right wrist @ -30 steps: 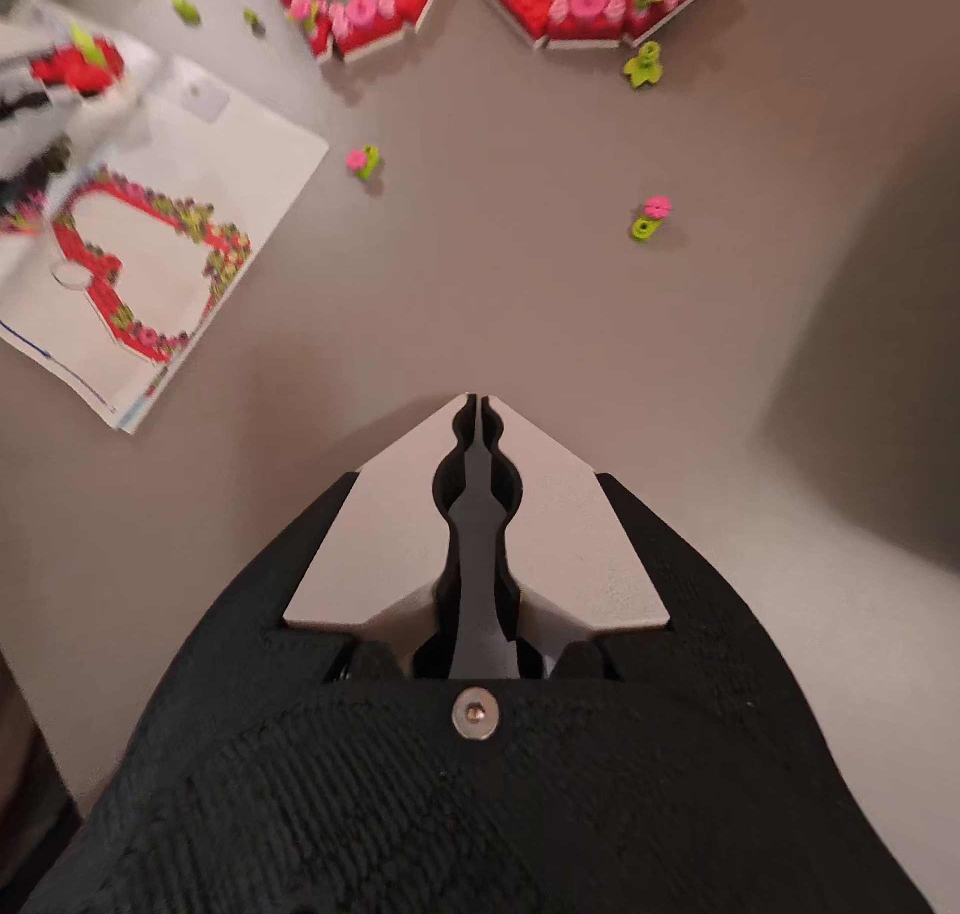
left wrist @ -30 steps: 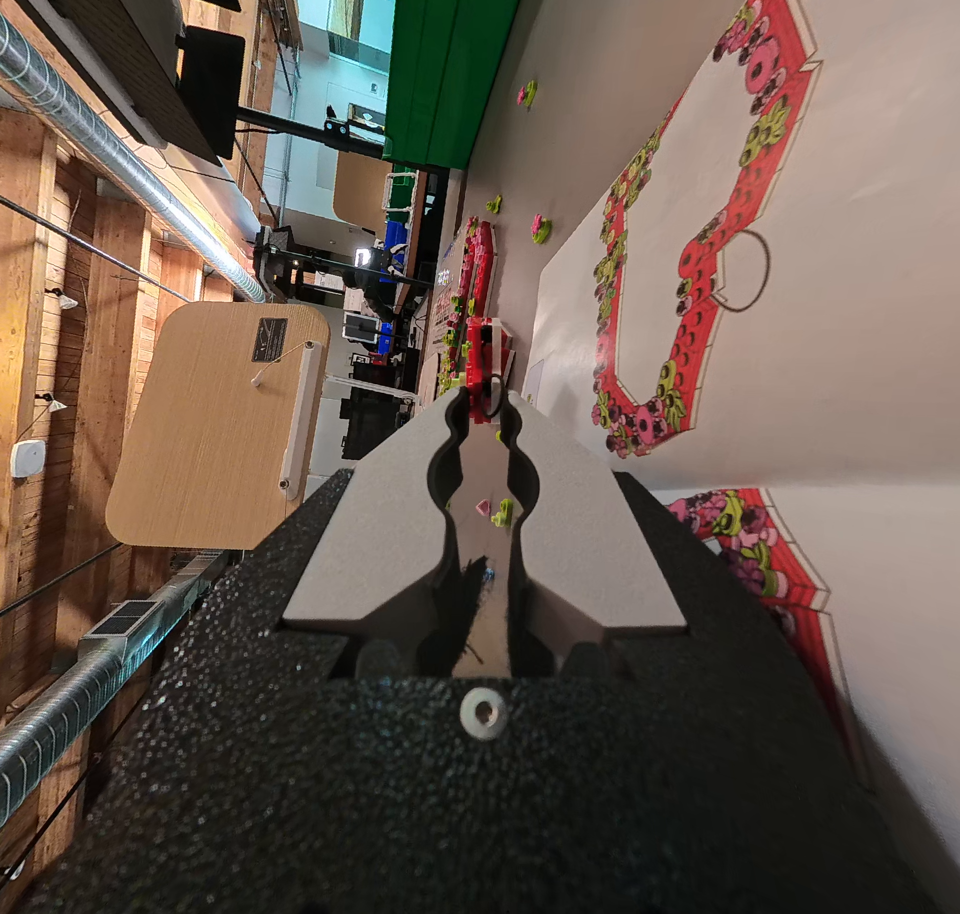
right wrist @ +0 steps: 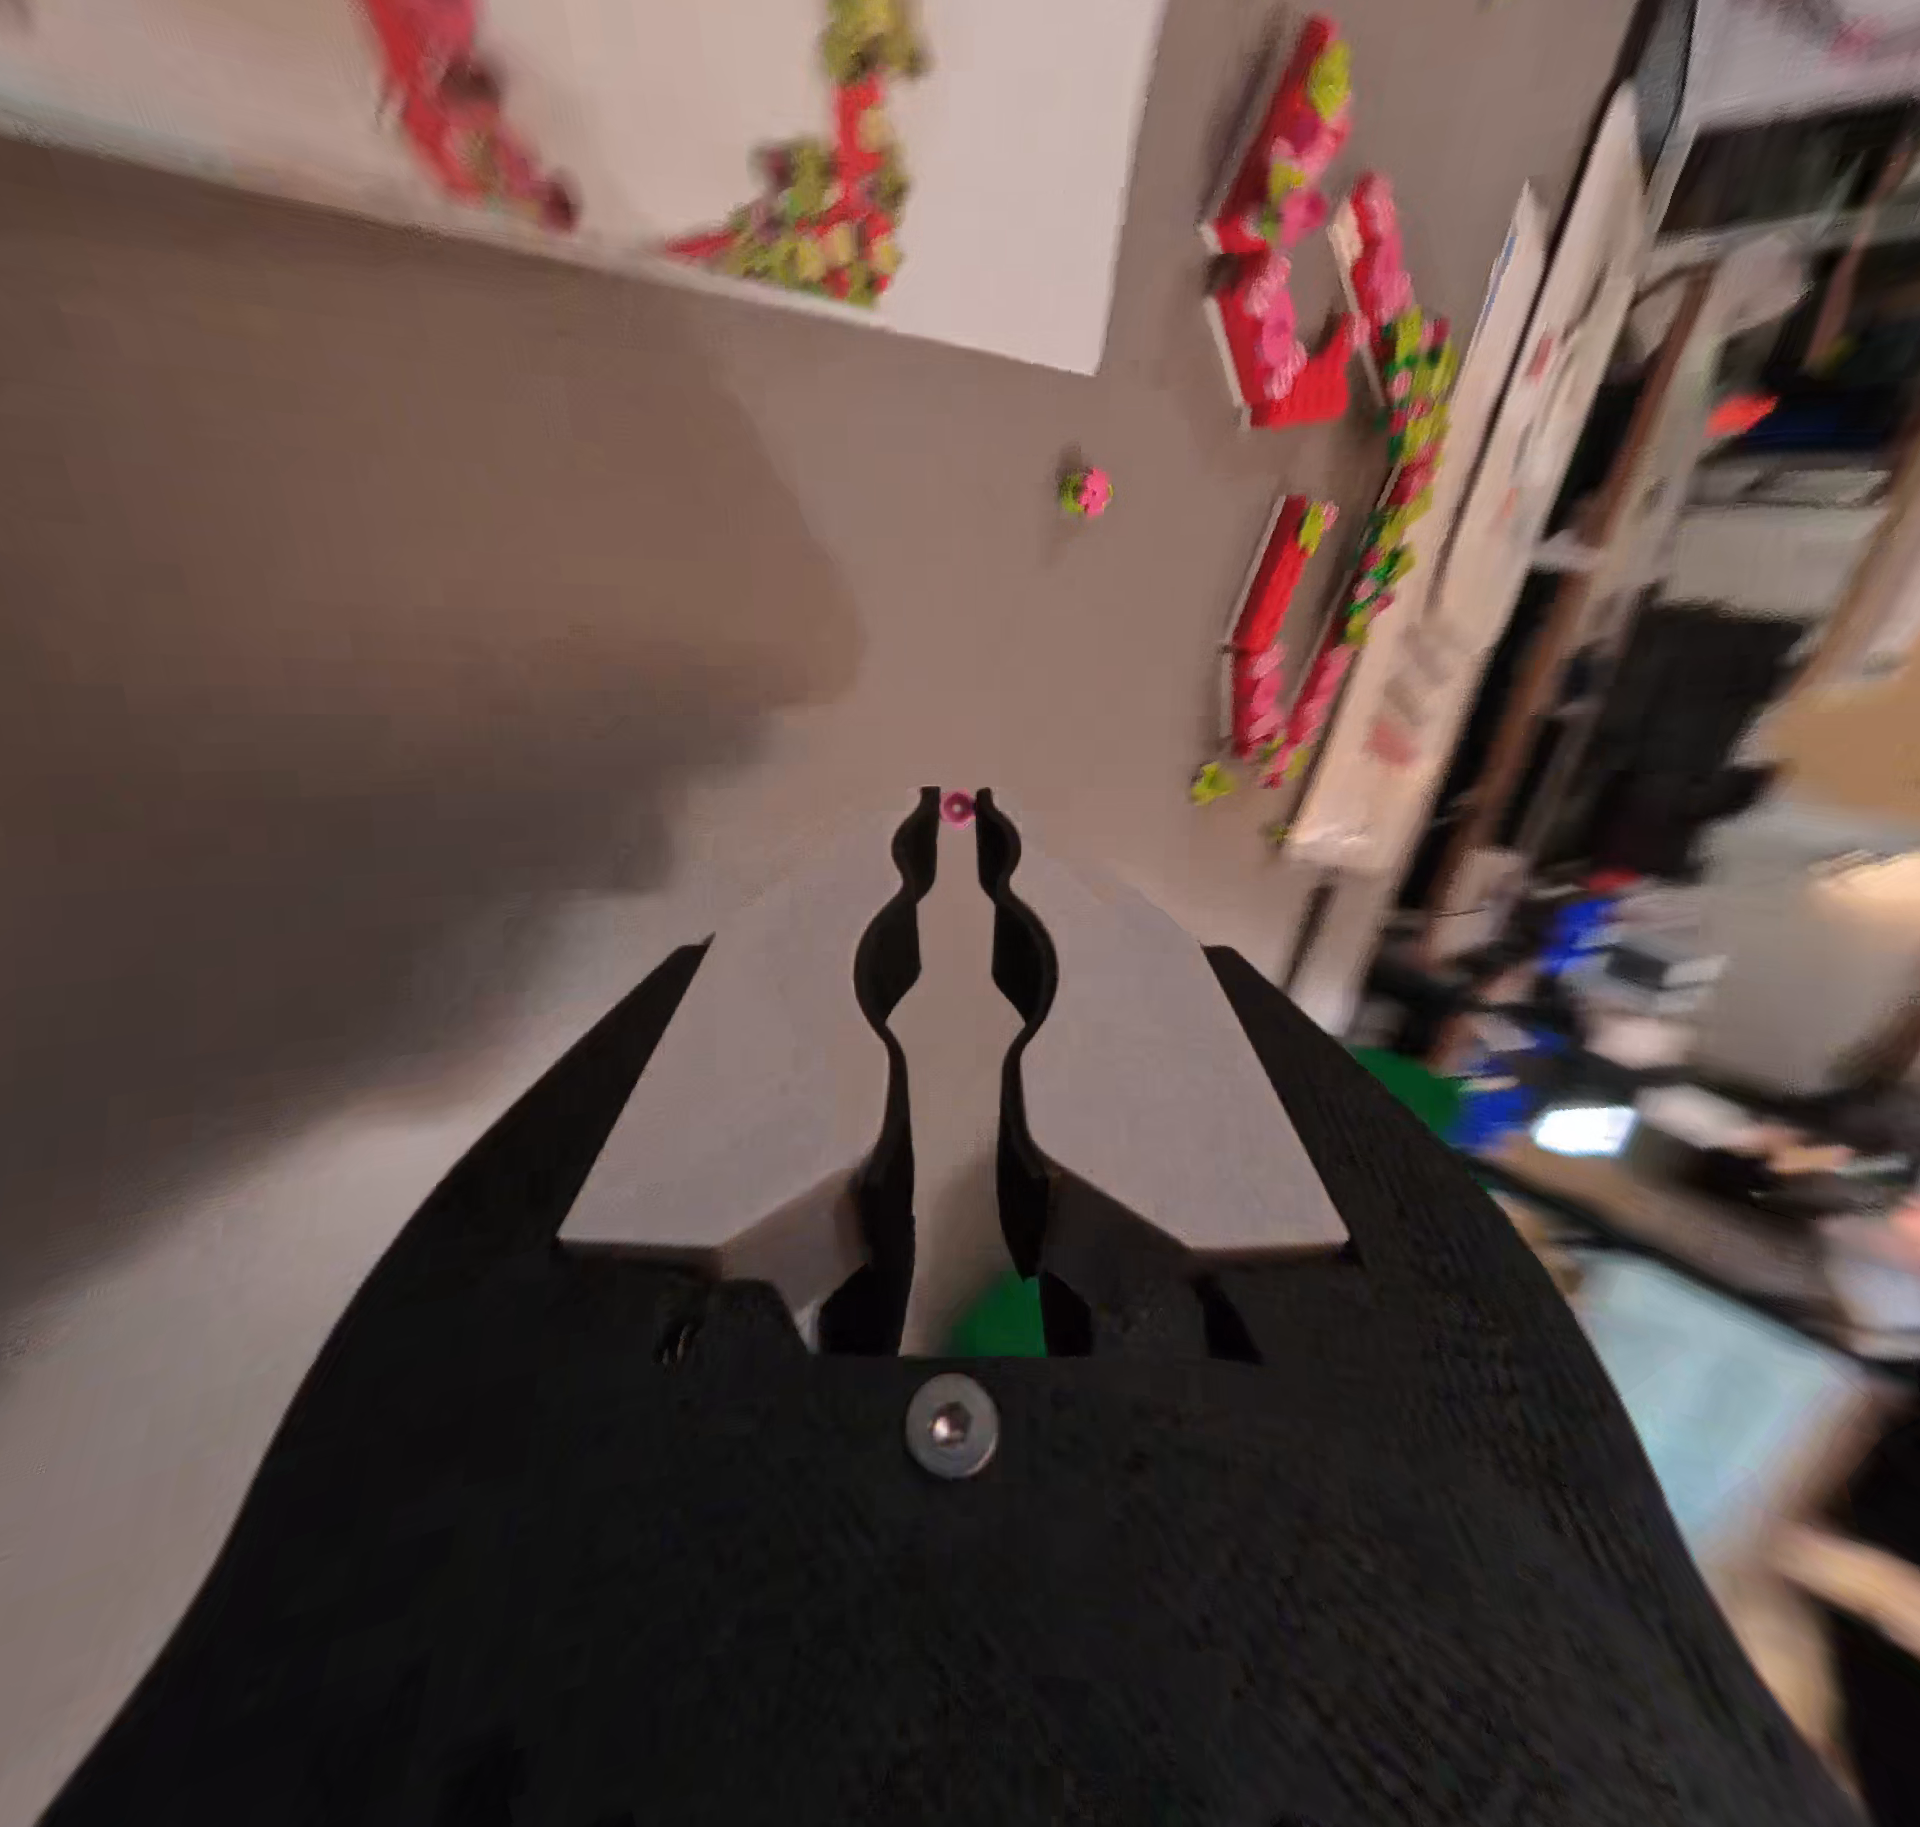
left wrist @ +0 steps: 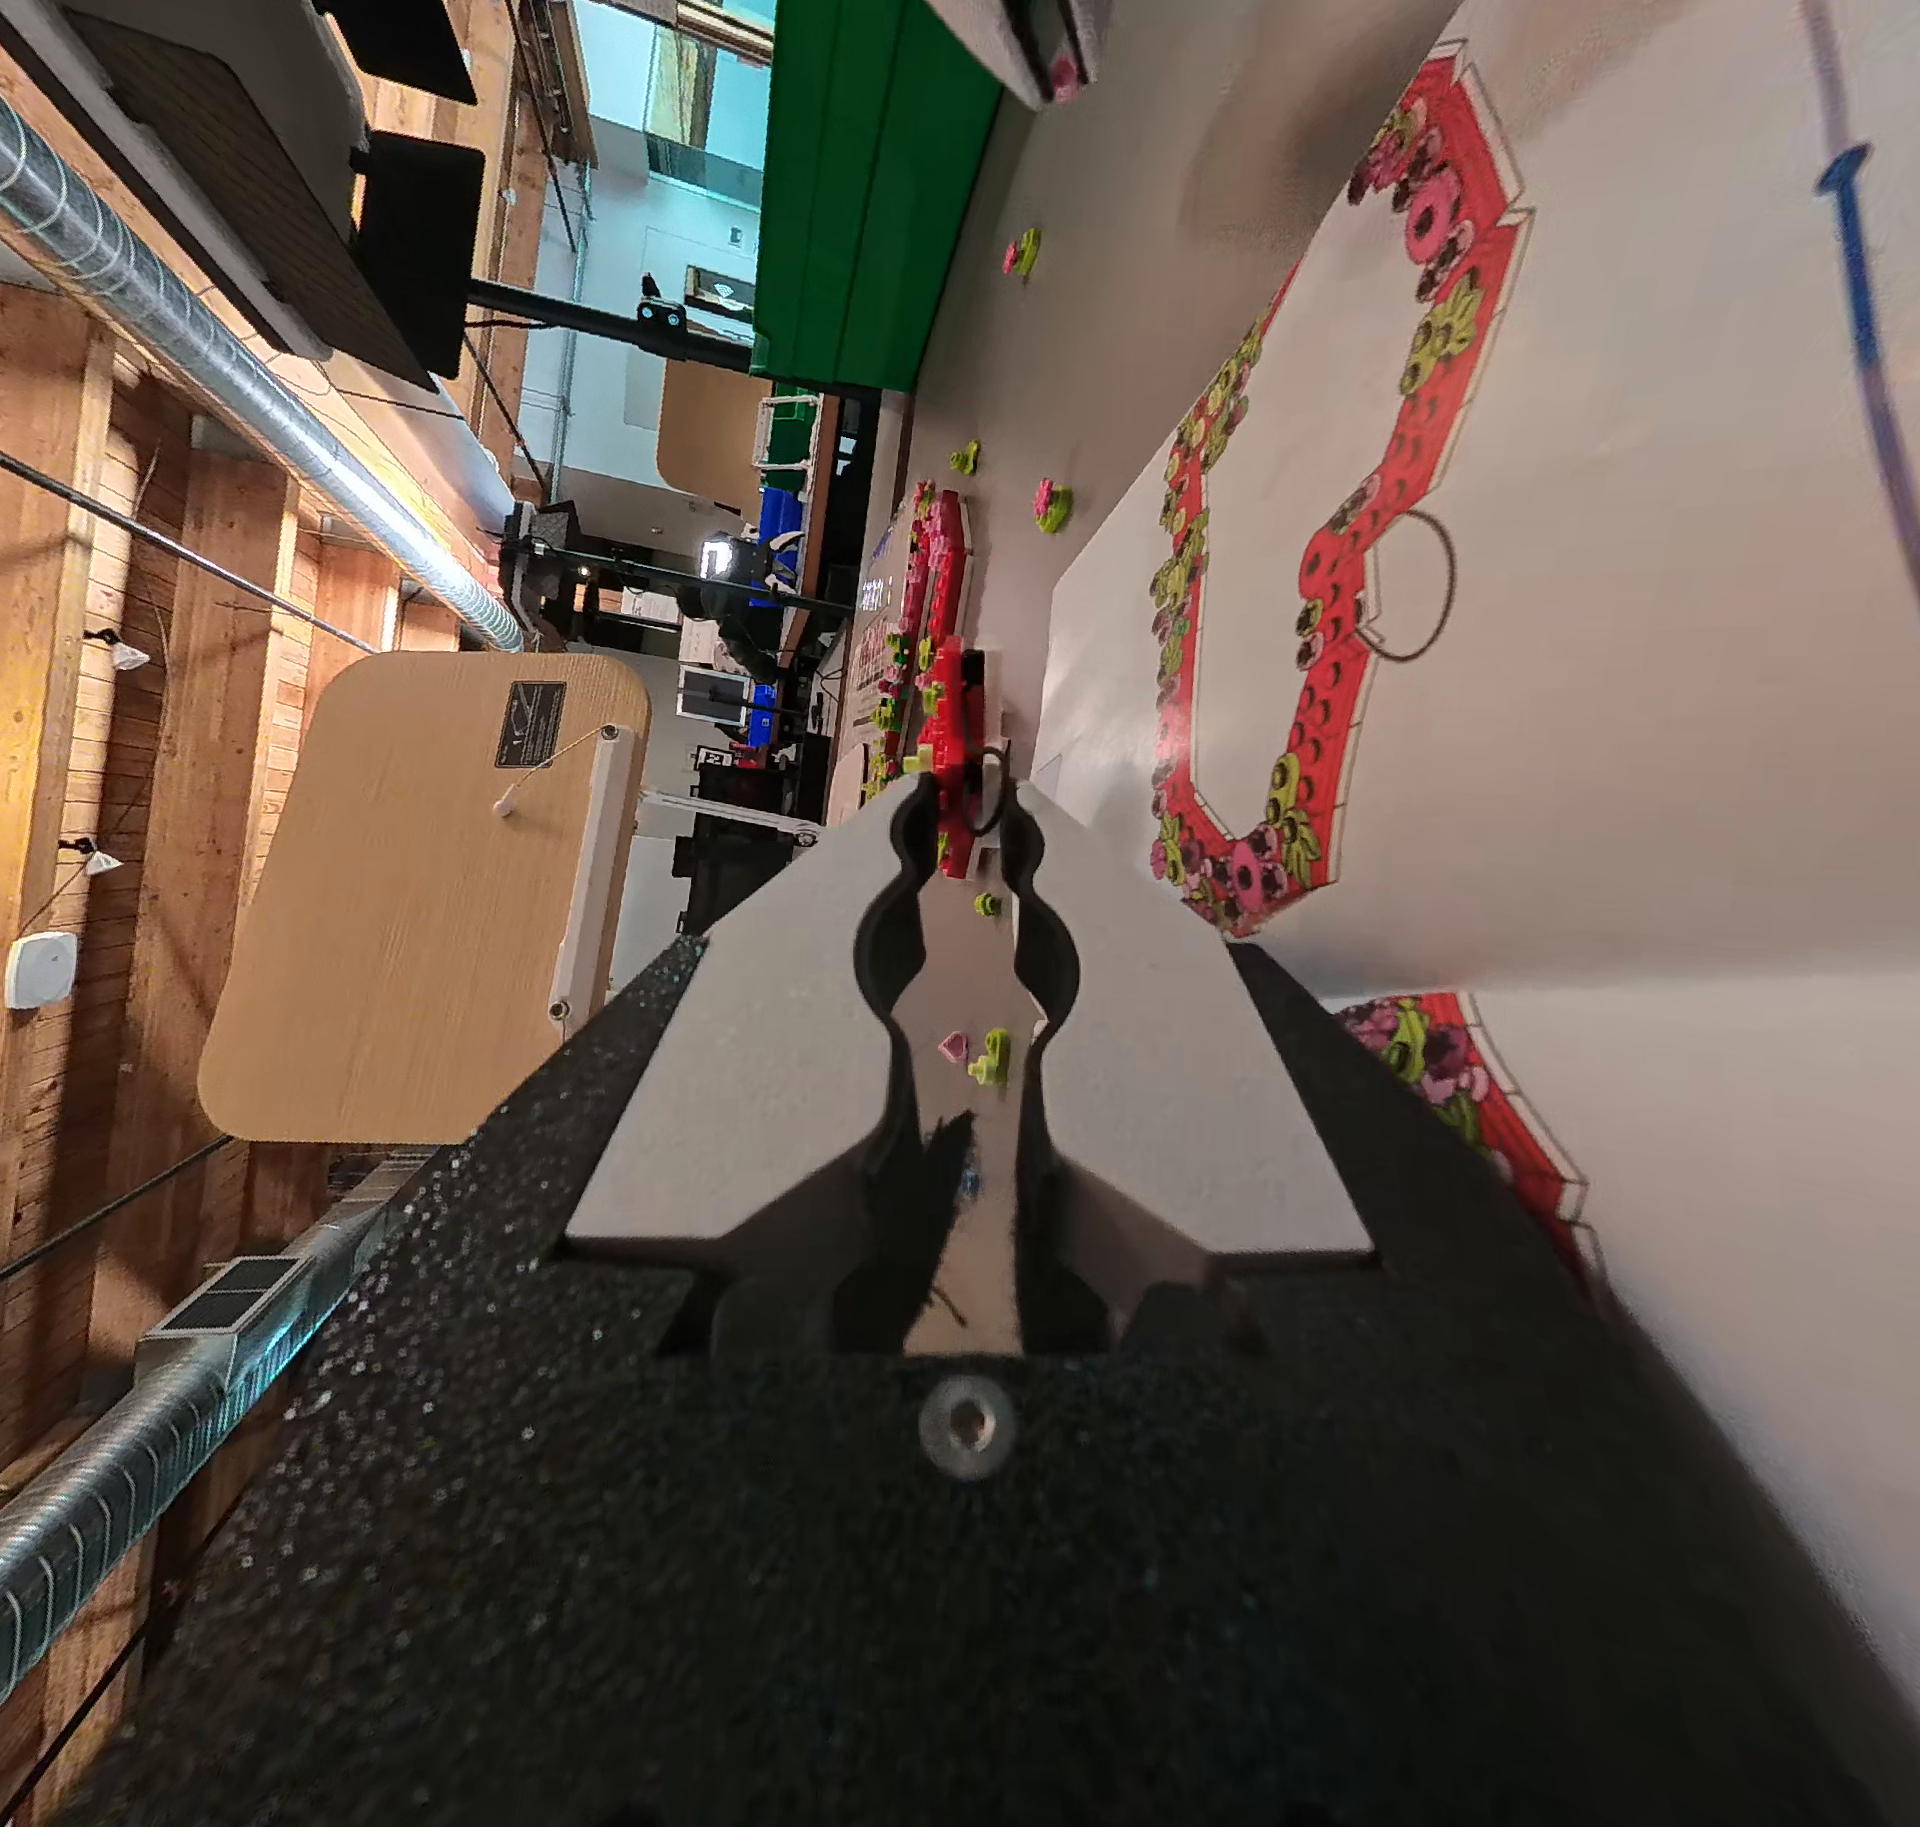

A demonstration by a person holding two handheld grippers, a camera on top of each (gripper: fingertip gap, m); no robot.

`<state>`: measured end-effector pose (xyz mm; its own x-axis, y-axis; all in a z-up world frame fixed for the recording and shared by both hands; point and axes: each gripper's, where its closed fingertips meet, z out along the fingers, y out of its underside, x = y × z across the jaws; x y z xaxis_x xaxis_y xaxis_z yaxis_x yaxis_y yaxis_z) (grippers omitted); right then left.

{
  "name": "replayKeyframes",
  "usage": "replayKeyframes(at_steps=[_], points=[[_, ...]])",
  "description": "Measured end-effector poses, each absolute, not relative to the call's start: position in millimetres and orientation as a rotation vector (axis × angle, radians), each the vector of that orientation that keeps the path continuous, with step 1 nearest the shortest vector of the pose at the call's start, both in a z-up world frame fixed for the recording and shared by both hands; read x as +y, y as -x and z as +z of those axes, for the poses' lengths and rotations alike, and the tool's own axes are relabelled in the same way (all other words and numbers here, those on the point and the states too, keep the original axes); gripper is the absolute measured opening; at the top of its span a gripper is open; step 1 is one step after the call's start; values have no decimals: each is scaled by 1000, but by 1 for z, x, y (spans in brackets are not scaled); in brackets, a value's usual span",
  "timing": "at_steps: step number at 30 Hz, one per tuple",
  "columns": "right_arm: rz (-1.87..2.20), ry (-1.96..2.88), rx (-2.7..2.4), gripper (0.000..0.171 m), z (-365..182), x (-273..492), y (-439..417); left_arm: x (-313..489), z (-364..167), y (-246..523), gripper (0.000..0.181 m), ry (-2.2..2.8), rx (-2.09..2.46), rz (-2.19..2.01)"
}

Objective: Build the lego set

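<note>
The right gripper (right wrist: 956,803) pinches a small pink round piece (right wrist: 957,808) between its tips, jaws nearly closed, above the grey table (right wrist: 520,551). The left gripper (left wrist: 966,790), rolled onto its side, stands part open with nothing gripped; a red Lego section (left wrist: 951,738) with a black ring lies just past its tips, and whether they touch it cannot be told. Through the left gripper's gap, a loose pink stud (left wrist: 953,1047) and lime leaf piece (left wrist: 992,1055) rest on the table, seen in that view alone. Beside them lies the instruction sheet (left wrist: 1662,842), printed with a red flowered frame. Only the left wrist view shows the far green backdrop (left wrist: 873,167), a wooden board (left wrist: 416,894) and ceiling ducts (left wrist: 260,406). The right wrist view is heavily blurred: red built sections (right wrist: 1288,343) with pink and green flowers, and a loose pink-and-lime flower (right wrist: 1087,492), show as smears, with the room at right unreadable.
</note>
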<state>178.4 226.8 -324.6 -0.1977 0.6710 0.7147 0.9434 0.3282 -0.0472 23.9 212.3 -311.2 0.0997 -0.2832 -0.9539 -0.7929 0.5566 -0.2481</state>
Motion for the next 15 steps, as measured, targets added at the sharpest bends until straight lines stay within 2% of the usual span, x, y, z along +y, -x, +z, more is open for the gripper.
replayKeyframes(at_steps=[5,12,15], points=[[-930,832,-2332,5,-337,225,-174,213,-311,-23,10,978,1473,487],[-912,535,-2483,6,-346,213,-166,212,-311,-23,10,983,1469,482],[-900,517,-2488,12,-348,212,-165,212,-311,-23,10,983,1471,481]])
